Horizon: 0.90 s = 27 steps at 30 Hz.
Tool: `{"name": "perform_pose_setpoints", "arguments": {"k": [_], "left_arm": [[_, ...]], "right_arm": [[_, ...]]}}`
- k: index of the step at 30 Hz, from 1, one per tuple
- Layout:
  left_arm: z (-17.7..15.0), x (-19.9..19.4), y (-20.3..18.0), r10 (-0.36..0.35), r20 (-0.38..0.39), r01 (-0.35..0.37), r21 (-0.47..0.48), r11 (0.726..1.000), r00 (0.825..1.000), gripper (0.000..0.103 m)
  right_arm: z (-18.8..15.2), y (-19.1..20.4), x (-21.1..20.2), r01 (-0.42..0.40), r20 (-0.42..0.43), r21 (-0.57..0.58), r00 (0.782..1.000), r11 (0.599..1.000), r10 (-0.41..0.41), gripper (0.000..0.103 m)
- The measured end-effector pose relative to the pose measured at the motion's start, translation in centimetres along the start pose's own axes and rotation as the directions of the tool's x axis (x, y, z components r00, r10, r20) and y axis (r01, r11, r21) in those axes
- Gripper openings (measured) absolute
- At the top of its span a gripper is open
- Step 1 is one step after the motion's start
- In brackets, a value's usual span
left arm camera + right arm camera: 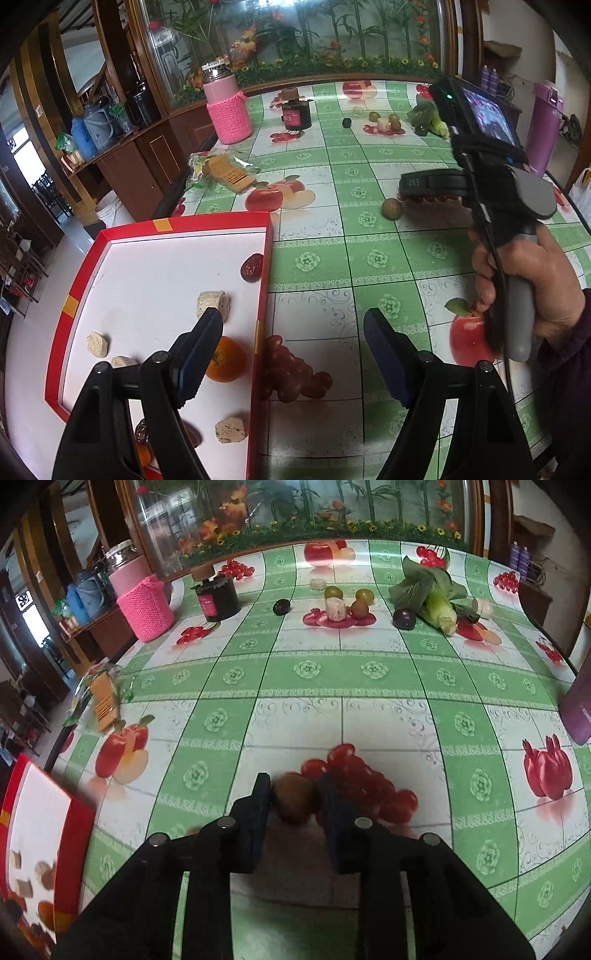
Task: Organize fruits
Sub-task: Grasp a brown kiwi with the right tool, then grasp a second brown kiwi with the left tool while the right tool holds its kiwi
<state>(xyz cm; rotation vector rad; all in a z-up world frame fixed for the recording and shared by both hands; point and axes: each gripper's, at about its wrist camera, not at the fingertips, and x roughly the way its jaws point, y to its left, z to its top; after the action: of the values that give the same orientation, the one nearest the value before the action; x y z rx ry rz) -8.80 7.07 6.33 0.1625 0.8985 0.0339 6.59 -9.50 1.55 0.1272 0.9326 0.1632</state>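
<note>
My right gripper [293, 786] is shut on a small round brown fruit [293, 799], low over the green checked tablecloth. In the left wrist view that gripper [404, 188] is held by a hand [532, 280], with the fruit [390, 209] at its finger ends. The left gripper [293, 336] is open and holds nothing, straddling the right wall of the red tray [264, 295]. In the tray lie an orange [227, 360], a dark date [252, 267] and beige chunks [212, 302]. More small fruits [359, 608] and two dark plums [282, 606] sit far across the table.
A pink knitted jar [227, 107] and a black jar [218, 598] stand at the back left. A leafy green vegetable with corn [432, 590] lies at the back right. A packet [225, 173] lies near the left table edge. A purple bottle [545, 122] stands at right.
</note>
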Motion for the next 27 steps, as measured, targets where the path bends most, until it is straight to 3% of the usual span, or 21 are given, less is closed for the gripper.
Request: {"name": "perform_pose_setpoints", "arguments": {"k": [6, 9, 12, 15, 21, 27], "left_arm": [[2.1, 1.6, -1.5, -0.003, -0.006, 0.003, -0.004, 1.0, 1.0, 0.079], [3.6, 3.3, -3.0, -0.01, -0.007, 0.01, -0.01, 1.0, 1.0, 0.079], [4.9, 5.0, -4.8, -0.019, -0.012, 0.019, -0.008, 1.0, 1.0, 0.079], [6.3, 6.8, -6.7, -0.028, -0.015, 0.028, -0.002, 1.0, 0.999, 0.079], [7.4, 9.2, -7.6, -0.031, -0.032, 0.03, -0.046, 0.998, 0.999, 0.077], [8.0, 11.3, -7.7, -0.066, -0.063, 0.061, -0.082, 0.995, 0.996, 0.048]], "right_arm": [[-1.7, -5.2, -2.1, -0.067, 0.023, 0.119, 0.998, 0.991, 0.064, 0.029], [-2.0, -7.6, -3.6, -0.043, 0.058, 0.16, 0.998, 0.986, 0.034, 0.029], [-1.4, -9.5, -5.2, -0.071, 0.111, 0.202, 0.993, 0.977, 0.049, 0.029], [-1.0, -9.6, -5.9, -0.058, 0.144, 0.188, 0.989, 0.981, 0.031, 0.029], [-0.7, -10.0, -6.2, -0.099, 0.137, 0.217, 0.988, 0.971, 0.071, 0.029], [-0.6, -9.6, -6.3, -0.12, 0.136, 0.217, 0.986, 0.969, 0.092, 0.029]]}}
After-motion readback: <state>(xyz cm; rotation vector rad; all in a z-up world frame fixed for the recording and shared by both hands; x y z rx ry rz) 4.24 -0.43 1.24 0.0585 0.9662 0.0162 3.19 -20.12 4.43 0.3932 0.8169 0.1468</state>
